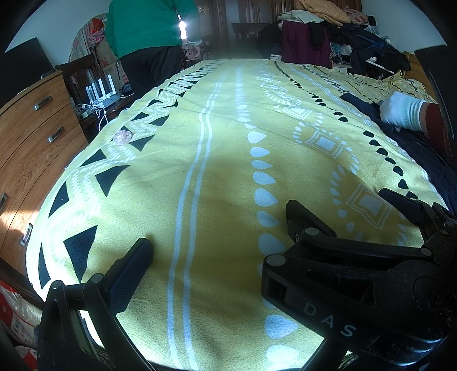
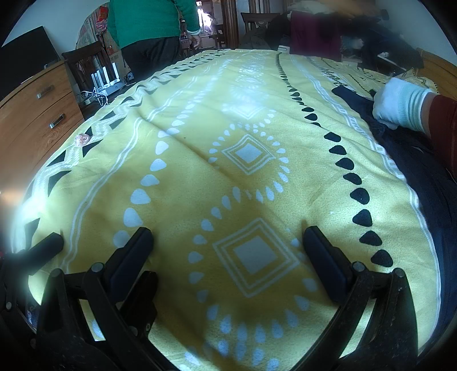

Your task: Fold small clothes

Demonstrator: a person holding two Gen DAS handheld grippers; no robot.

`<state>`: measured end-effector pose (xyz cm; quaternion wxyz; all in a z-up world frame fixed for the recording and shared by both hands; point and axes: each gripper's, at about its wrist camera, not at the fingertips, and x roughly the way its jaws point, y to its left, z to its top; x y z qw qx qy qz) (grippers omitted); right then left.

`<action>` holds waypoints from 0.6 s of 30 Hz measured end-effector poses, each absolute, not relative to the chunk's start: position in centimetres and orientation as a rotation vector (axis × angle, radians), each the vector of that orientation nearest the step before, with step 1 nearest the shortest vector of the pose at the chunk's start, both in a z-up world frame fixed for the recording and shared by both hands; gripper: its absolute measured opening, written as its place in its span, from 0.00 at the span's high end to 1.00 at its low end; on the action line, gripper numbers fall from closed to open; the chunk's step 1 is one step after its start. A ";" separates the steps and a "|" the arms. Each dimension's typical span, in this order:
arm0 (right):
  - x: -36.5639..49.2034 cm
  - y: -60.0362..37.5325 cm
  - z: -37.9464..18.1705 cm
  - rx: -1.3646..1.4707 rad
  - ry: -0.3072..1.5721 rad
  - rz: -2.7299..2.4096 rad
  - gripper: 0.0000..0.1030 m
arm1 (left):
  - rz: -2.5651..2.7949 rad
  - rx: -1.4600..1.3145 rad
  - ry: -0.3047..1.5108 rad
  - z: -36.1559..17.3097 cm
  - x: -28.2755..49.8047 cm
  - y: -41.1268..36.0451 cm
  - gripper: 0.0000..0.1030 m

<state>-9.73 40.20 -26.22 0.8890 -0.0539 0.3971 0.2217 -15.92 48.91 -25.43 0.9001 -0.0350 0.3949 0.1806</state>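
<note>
The dark navy garment [image 2: 411,159] I have to fold lies along the right edge of the bed, on the yellow patterned blanket [image 2: 200,159]. A white-gloved hand [image 2: 400,104] with a red sleeve rests on the garment's far end, touching it. Taking the garment as my landmark, everything else sits to its left.

My right tool [image 2: 228,245] hovers low over the blanket, left of the garment and apart from it, its jaws spread wide with nothing between them. My left tool [image 1: 220,225] is further left again, also spread wide and empty; the right tool's black frame crowds its right side, so the two sit just beside each other.

Risks as I judge them. The gloved hand is on the cloth, so reaching in now could pinch a finger or tug the garment from under it. The garment is dark and its edges blur into shadow at the frame's rim, so I may grab two layers or take the blanket with it. With the tools this close, moving both toward the garment together could knock them.

Far left of the garment, a small pinkish ball [image 2: 82,139] rests near the bed's opposite edge. Beyond it stand a wooden dresser [image 2: 34,120] and a person in a green sweater [image 2: 151,20].
</note>
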 end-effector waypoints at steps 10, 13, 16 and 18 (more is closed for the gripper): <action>-9.7 40.2 -26.2 -0.112 0.825 0.460 0.00 | 0.374 -0.072 0.817 -25.4 -15.9 48.9 0.00; -9.7 40.2 -26.2 -0.112 0.824 0.460 0.00 | 0.374 -0.072 0.817 -25.4 -16.0 48.9 0.00; -9.7 40.3 -26.2 -0.112 0.825 0.460 0.00 | 0.374 -0.072 0.818 -25.4 -15.9 48.9 0.00; -9.7 40.3 -26.2 -0.112 0.825 0.460 0.00 | 0.374 -0.072 0.817 -25.4 -16.0 48.9 0.00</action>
